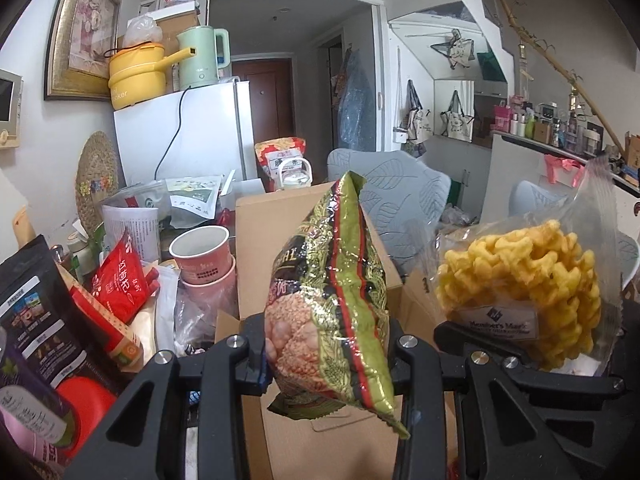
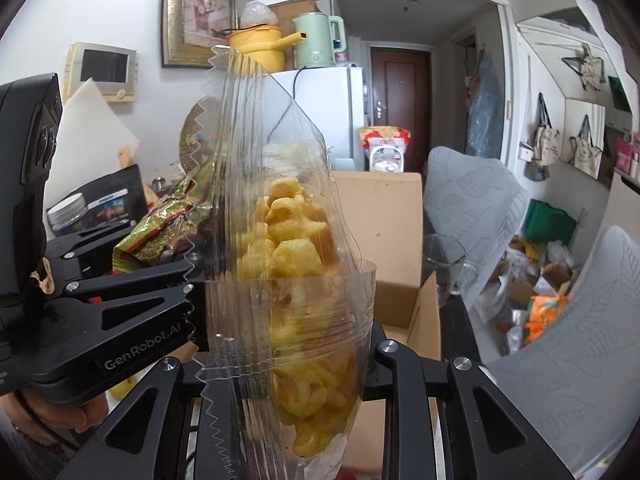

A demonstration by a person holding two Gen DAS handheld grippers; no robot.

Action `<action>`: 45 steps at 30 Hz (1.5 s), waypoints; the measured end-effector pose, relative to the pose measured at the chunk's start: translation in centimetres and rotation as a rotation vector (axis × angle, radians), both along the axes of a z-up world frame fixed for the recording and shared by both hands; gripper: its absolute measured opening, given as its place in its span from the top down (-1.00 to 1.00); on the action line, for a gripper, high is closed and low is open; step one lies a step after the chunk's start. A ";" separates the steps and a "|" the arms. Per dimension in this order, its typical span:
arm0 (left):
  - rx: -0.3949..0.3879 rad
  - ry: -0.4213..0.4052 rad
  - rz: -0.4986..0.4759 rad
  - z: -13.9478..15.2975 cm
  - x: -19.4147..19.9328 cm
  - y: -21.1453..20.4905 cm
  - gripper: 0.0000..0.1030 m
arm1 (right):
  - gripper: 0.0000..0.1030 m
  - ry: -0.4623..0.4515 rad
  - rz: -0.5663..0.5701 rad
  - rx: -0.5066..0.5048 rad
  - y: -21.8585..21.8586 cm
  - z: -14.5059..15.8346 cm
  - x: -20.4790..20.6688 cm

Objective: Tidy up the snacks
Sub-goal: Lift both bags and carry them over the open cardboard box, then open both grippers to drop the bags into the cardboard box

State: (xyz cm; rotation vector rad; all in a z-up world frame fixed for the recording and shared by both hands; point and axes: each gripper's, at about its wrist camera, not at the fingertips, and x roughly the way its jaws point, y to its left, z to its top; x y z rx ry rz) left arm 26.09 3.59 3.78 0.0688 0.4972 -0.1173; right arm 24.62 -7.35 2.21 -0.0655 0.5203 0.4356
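A yellow cooker pot (image 1: 138,74) and green electric kettle (image 1: 202,58) stand atop the white refrigerator (image 1: 188,132); a framed picture (image 1: 86,28) hangs beside it.

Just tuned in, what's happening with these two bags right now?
A person holds a tool in each hand. The left tool is shut on a green snack bag; the right tool is shut on a clear bag of yellow puffs. Both bags are held up over an open cardboard box, and neither has been put in yet. More snack packets sit piled to the left.
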 end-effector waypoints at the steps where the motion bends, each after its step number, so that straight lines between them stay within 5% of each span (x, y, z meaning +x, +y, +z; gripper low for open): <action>1: 0.001 0.009 0.006 -0.3 0.7 0.2 0.31 | 0.49 -0.002 -0.007 -0.003 0.1 -0.2 0.7; 9: -0.001 0.100 0.050 -3.2 5.5 1.7 0.31 | 0.49 0.032 -0.045 -0.054 1.4 -2.0 4.6; 25: 0.046 0.302 0.061 -8.3 9.6 1.3 0.31 | 0.48 0.284 -0.072 -0.043 0.6 -6.7 10.0; 28: 0.055 0.363 0.066 -9.6 10.2 1.0 0.29 | 0.31 0.319 -0.083 -0.046 0.5 -7.4 10.3; 31: 0.073 0.404 0.081 -10.8 10.5 0.8 0.11 | 0.09 0.328 -0.095 -0.054 0.4 -7.7 10.5; 35: 0.107 0.381 0.112 -10.7 10.1 0.6 -0.45 | 0.01 0.331 -0.110 -0.084 0.3 -7.8 10.6; 45: 0.095 0.334 0.141 -7.4 8.4 1.4 -0.48 | 0.00 0.309 -0.132 -0.080 -0.1 -6.1 9.4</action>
